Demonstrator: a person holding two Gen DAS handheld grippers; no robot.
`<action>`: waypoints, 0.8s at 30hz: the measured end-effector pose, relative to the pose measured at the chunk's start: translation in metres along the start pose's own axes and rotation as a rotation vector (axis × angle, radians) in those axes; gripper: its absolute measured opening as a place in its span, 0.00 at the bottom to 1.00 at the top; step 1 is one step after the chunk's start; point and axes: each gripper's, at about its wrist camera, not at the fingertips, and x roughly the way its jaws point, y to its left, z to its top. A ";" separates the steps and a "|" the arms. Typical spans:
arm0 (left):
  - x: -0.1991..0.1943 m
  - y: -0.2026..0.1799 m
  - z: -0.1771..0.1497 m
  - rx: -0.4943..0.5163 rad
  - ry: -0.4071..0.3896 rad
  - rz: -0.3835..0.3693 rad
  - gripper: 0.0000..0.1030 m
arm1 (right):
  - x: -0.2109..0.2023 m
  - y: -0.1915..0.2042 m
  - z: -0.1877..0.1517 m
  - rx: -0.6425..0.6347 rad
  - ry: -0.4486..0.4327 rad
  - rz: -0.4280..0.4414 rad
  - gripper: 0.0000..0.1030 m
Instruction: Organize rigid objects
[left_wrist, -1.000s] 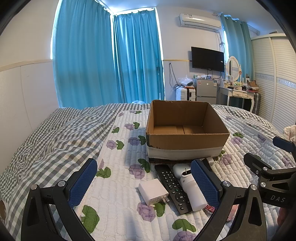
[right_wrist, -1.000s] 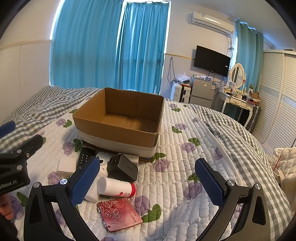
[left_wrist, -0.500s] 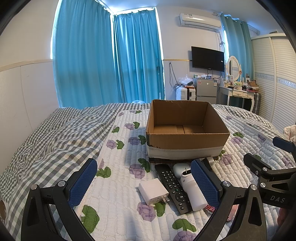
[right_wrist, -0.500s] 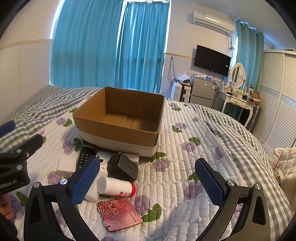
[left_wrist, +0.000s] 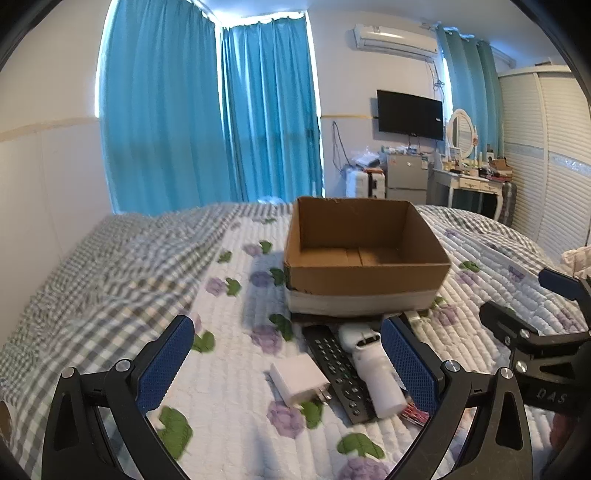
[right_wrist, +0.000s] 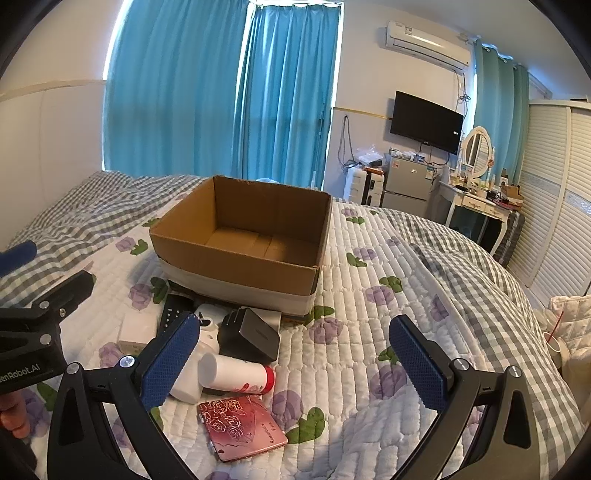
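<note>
Your left claw (left_wrist: 286, 363) has dipped slightly toward the white charger (left_wrist: 300, 377), lower centre; both claws apart, right claw (right_wrist: 295, 360) unmoved; box (right_wrist: 242, 243) still empty

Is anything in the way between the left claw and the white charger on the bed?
Nothing visible is. The left claw hangs open with the white charger lying on the quilt in the gap between its pads. The black remote lies just to the charger's right, close beside it, not in front of it.
</note>
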 end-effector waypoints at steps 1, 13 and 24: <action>0.001 0.000 -0.001 -0.004 0.018 -0.010 1.00 | 0.000 -0.001 0.001 0.004 0.000 0.004 1.00; 0.030 -0.007 -0.018 0.015 0.273 0.047 1.00 | 0.044 0.006 -0.018 -0.053 0.312 0.110 1.00; 0.041 -0.003 -0.025 0.003 0.374 0.037 1.00 | 0.092 0.026 -0.061 -0.114 0.595 0.190 1.00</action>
